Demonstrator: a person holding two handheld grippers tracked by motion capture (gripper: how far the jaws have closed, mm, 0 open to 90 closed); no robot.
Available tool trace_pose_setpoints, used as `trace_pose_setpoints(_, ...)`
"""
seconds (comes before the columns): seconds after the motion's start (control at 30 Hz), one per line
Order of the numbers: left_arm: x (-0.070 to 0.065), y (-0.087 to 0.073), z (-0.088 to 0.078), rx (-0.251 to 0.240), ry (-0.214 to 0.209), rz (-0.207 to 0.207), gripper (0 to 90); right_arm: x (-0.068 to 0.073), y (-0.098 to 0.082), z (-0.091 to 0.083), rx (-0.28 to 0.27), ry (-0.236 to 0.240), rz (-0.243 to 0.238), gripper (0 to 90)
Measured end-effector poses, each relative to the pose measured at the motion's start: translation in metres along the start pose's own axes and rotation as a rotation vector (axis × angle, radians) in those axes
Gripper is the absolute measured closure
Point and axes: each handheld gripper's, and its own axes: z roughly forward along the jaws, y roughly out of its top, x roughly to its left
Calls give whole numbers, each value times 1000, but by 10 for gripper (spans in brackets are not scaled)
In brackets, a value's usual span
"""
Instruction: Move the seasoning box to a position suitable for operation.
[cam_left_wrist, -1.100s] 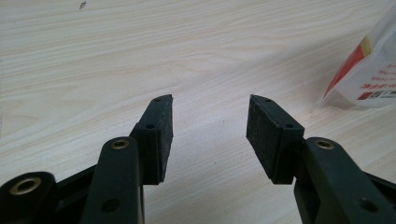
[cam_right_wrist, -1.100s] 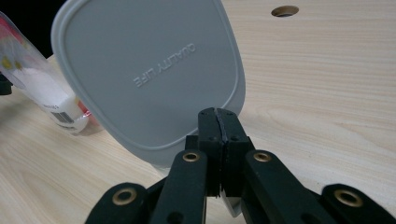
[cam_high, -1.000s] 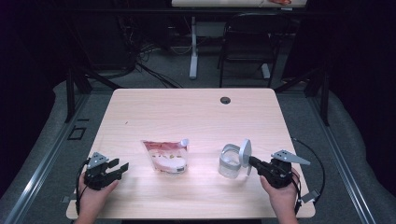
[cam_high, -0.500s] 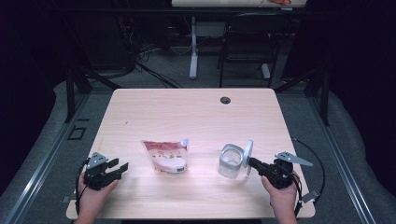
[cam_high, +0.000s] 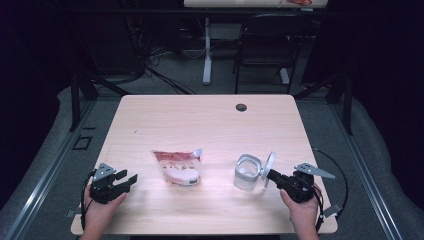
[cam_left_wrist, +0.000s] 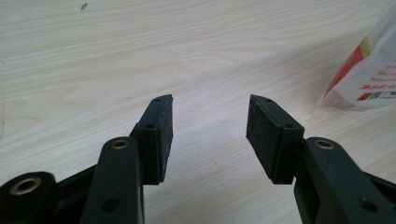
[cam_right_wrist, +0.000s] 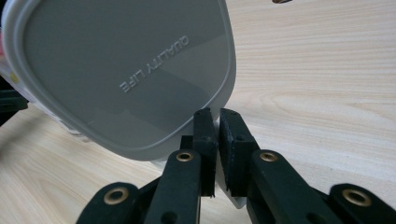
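Observation:
A clear square jar (cam_high: 247, 171) stands open on the table's right half. Its grey lid (cam_high: 270, 164) stands on edge against the jar's right side. My right gripper (cam_high: 270, 174) is shut on the lid's lower rim. In the right gripper view the lid (cam_right_wrist: 126, 74) fills the upper left, and its rim sits between the pads of my right gripper (cam_right_wrist: 218, 116), whose jaws have just been opening a little. A red and white pouch (cam_high: 177, 167) lies flat at the middle. My left gripper (cam_high: 129, 178) rests open at the front left, and nothing is between the jaws of the left gripper (cam_left_wrist: 210, 135).
The wooden table (cam_high: 200, 120) has a round cable hole (cam_high: 241, 107) near its far edge. The pouch's corner (cam_left_wrist: 373, 70) lies to the right of my left jaws. A chair (cam_high: 265, 45) and a desk leg (cam_high: 207, 50) stand beyond the table.
The lid and my right gripper have shifted slightly right and down beside the jar. The left gripper has stayed put.

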Motion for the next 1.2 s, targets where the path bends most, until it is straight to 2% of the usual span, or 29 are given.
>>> trace_pose_setpoints(0.17, 0, 0, 0, -2, -1, -2, 513, 3, -1, -2, -8, -19, -25, 803)
trace_pose_setpoints(0.23, 0, 0, 0, -2, -3, -2, 512, 3, -2, -4, -11, -37, -41, 735)
trace_pose_setpoints(0.3, 0, 0, 0, -3, -3, -2, 512, 3, -2, -5, -13, -40, -44, 723)
trace_pose_setpoints(0.4, 0, 1, 0, 3, -7, 3, 512, 3, -4, -7, -15, -83, -84, 659)
trace_pose_setpoints(0.6, 0, 2, 1, -2, -8, 1, 512, 5, -9, -12, -2, -129, -126, 628)
trace_pose_setpoints(0.77, 0, 3, 1, 2, -10, 2, 515, 14, -14, -14, 8, -171, -163, 603)
trace_pose_setpoints(0.87, -1, 3, 2, 1, -7, 4, 517, 19, -17, -14, 16, -182, -176, 597)
trace_pose_setpoints(0.93, -1, 3, 2, -1, -7, 4, 518, 24, -19, -13, 46, -177, -183, 610)
trace_pose_setpoints(1.03, -1, 3, 2, -5, -9, 3, 518, 25, -20, -11, 60, -182, -197, 616)
trace_pose_setpoints(1.2, -1, 3, 2, -2, -12, 3, 518, 24, -22, -4, 74, -192, -194, 608)
